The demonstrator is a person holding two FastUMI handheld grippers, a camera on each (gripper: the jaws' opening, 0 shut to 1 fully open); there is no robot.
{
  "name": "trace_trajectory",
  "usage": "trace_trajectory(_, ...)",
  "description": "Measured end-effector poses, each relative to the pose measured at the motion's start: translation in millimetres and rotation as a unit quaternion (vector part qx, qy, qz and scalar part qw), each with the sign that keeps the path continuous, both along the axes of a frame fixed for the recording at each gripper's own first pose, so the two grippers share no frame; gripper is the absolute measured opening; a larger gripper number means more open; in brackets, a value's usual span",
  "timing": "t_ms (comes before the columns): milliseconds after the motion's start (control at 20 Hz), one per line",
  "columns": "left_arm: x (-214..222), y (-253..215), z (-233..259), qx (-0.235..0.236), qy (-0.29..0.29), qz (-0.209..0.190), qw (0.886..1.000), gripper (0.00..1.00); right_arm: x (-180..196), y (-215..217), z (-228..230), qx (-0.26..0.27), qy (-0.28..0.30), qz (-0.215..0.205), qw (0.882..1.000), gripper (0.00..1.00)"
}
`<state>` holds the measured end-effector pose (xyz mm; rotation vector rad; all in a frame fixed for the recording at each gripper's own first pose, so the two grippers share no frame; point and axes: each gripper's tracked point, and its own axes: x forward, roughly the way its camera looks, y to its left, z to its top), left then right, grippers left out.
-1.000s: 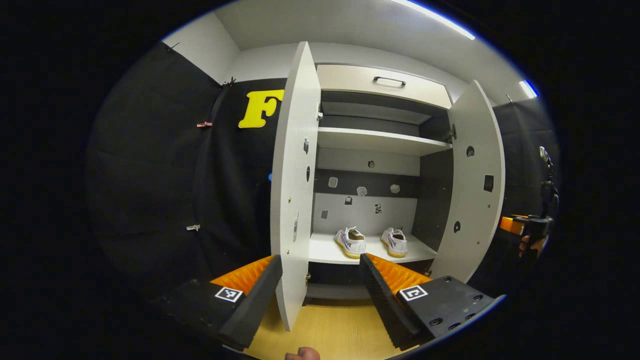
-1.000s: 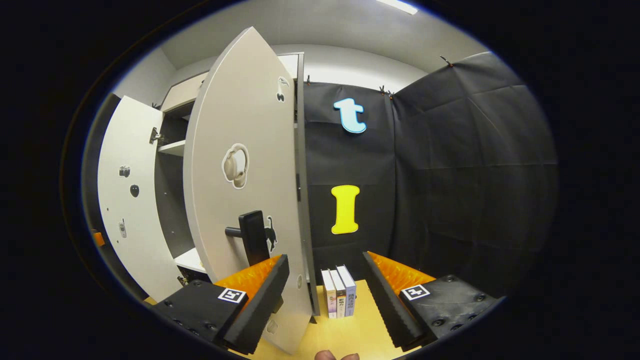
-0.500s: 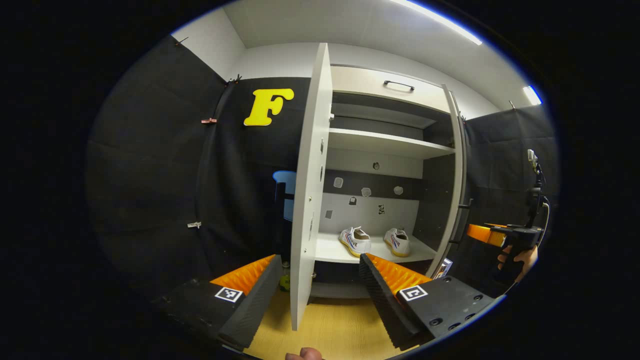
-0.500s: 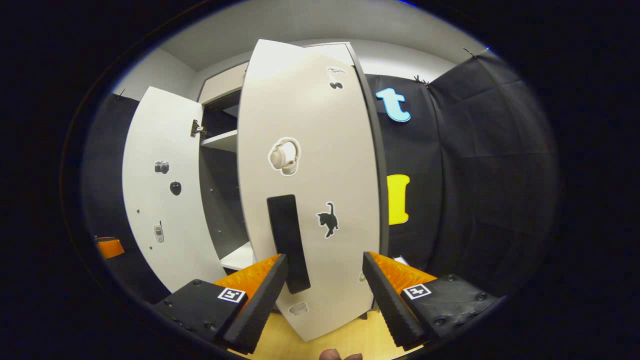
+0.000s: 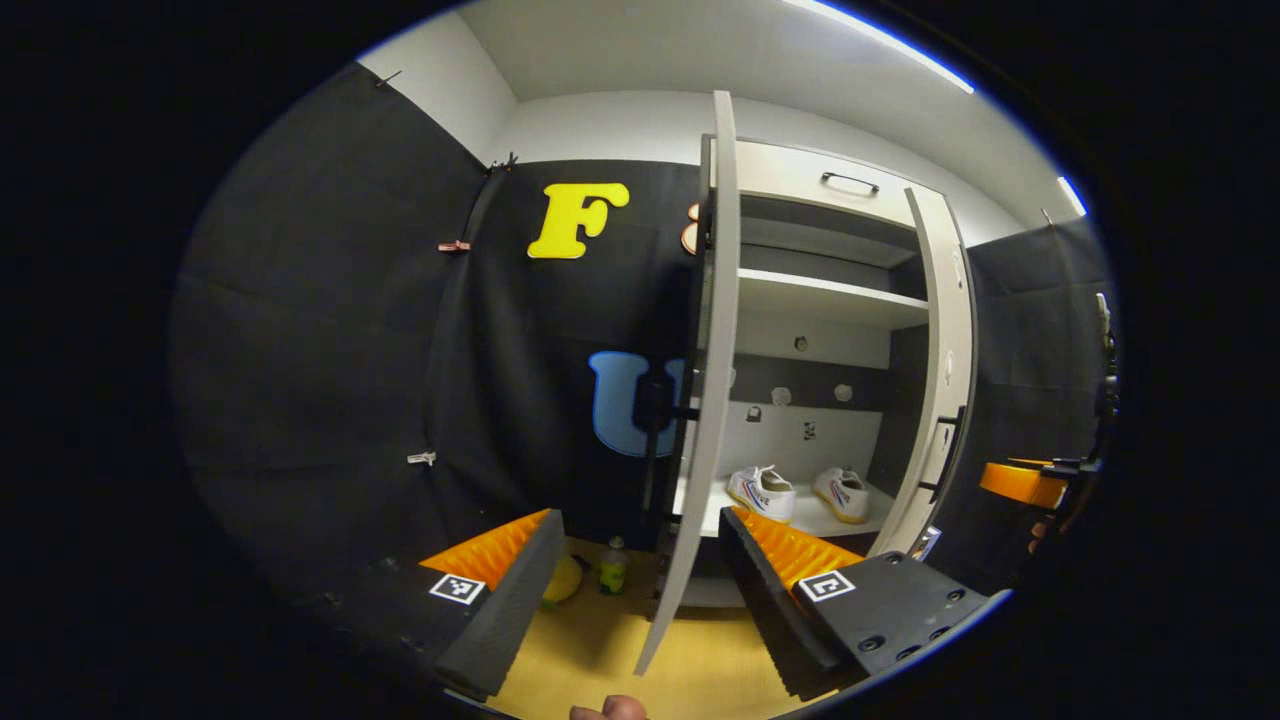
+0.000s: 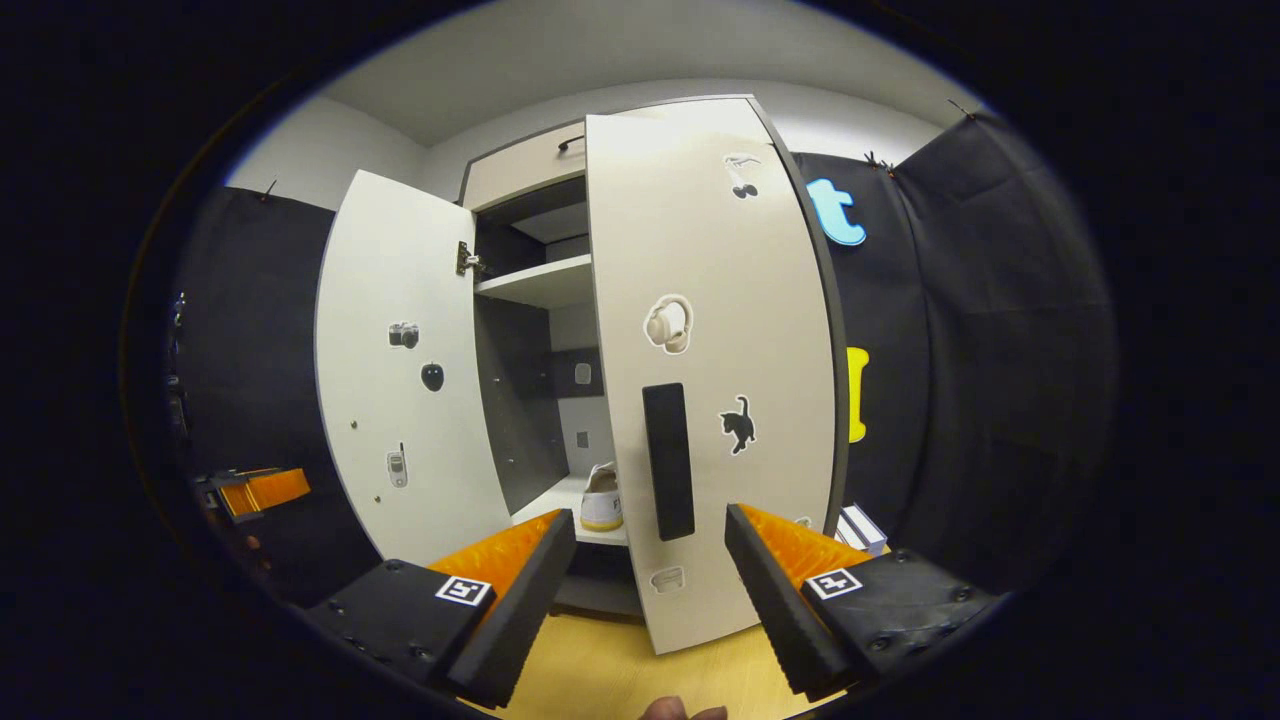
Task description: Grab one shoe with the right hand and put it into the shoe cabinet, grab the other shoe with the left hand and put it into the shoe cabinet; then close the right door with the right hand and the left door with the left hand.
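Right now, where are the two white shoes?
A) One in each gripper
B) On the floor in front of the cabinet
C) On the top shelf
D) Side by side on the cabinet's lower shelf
D: in the left gripper view both shoes sit side by side on the lower shelf inside the cabinet, and both doors are still partly open.

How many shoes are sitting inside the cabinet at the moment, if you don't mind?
2: left shoe and right shoe, side by side on the lower shelf.
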<state>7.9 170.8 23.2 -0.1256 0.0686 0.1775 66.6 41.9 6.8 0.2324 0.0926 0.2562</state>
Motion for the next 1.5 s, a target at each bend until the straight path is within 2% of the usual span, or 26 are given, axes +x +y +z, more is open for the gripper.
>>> trace_trajectory(200, 26.8, 37.6, -4.3, 0.005, -0.003, 0.028, 1.0, 0.97, -7.7, -8.2, 10.3, 0.002, -0.015, -0.014, 1.0, 0.98)
trace_trajectory(550, 84.7, 64.8, -23.1, -0.001, 0.0, -0.001, 1.0, 0.95, -14.4, -38.3, 15.7, -0.011, -0.023, -0.043, 0.999, 0.98)
trace_trajectory(750, 91.8, 67.1, -23.3, 0.004, -0.002, 0.0, 1.0, 0.95, -16.9, -58.0, 20.1, -0.015, -0.028, -0.062, 0.998, 0.98)
trace_trajectory(950, 93.0, 53.7, -24.9, 0.018, 0.008, -0.01, 1.0, 0.95, -20.6, -63.7, 22.6, -0.012, -0.031, -0.061, 0.998, 0.98)
trace_trajectory(1000, 92.8, 49.4, -22.7, 0.026, 0.008, -0.011, 1.0, 0.92, -21.7, -64.2, 22.6, -0.013, -0.031, -0.06, 0.998, 0.98)
trace_trajectory(1050, 93.2, 48.4, -22.2, 0.035, 0.009, -0.012, 0.999, 0.94, -21.8, -65.5, 22.3, -0.014, -0.031, -0.06, 0.998, 0.98)
trace_trajectory(1100, 93.5, 42.5, -20.5, 0.044, 0.008, -0.014, 0.999, 0.91, -22.2, -66.3, 21.3, -0.014, -0.03, -0.059, 0.998, 0.98)
trace_trajectory(1150, 93.1, 28.3, -19.2, 0.048, 0.008, -0.019, 0.999, 0.94, -22.0, -67.6, 20.4, -0.011, -0.029, -0.059, 0.998, 0.98)
trace_trajectory(1250, 93.8, 7.3, -18.8, 0.042, 0.007, -0.03, 0.999, 0.91, -21.1, -70.8, 16.9, -0.006, -0.023, -0.058, 0.998, 0.98)
trace_trajectory(1300, 93.1, -2.5, -17.3, 0.04, 0.003, -0.032, 0.999, 0.94, -20.4, -73.4, 15.8, -0.006, -0.021, -0.058, 0.998, 0.98)
trace_trajectory(1350, 93.2, -9.4, -14.8, 0.041, 0.0, -0.033, 0.999, 0.91, -20.4, -77.1, 15.3, -0.008, -0.021, -0.059, 0.998, 0.98)
trace_trajectory(1450, 95.5, -24.2, -12.6, 0.046, -0.004, -0.031, 0.998, 0.94, -22.6, -89.7, 15.1, -0.01, -0.021, -0.066, 0.998, 0.98)
trace_trajectory(1500, 97.2, -32.7, -12.9, 0.045, -0.004, -0.035, 0.998, 0.91, -23.4, -96.1, 14.4, -0.009, -0.02, -0.07, 0.997, 0.98)
